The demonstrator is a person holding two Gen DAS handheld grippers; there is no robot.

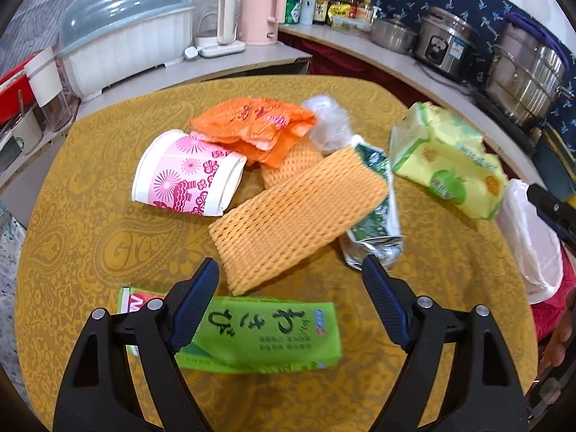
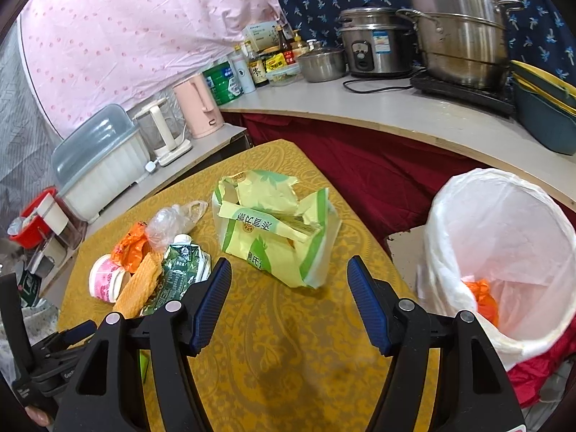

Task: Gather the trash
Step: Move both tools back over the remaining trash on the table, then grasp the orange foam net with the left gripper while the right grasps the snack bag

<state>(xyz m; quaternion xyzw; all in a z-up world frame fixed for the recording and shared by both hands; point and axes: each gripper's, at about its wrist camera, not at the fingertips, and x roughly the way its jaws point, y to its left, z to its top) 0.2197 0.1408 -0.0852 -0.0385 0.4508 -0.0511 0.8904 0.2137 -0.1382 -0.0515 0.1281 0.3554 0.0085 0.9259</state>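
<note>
Nearest the cameras, both tongs, left [image 1: 289,275] and right [image 2: 289,277], are being held open and empty above the bench [image 1: 90,252]. Farther off, trash [image 1: 295,212] is lying there; an orange scrap [image 2: 484,297] is being held in the lined bin [image 2: 504,252].

Home kitchen. Side counter [image 2: 414,111] carries a rice cooker [image 2: 374,43], stacked steel steamer pot [image 2: 457,25], pink electric kettle [image 1: 261,12], sauce bottles [image 2: 284,48], covered dish rack [image 1: 126,36]. Yellow patterned table [image 1: 90,234], lined waste bin [image 2: 504,252] beside it.
</note>
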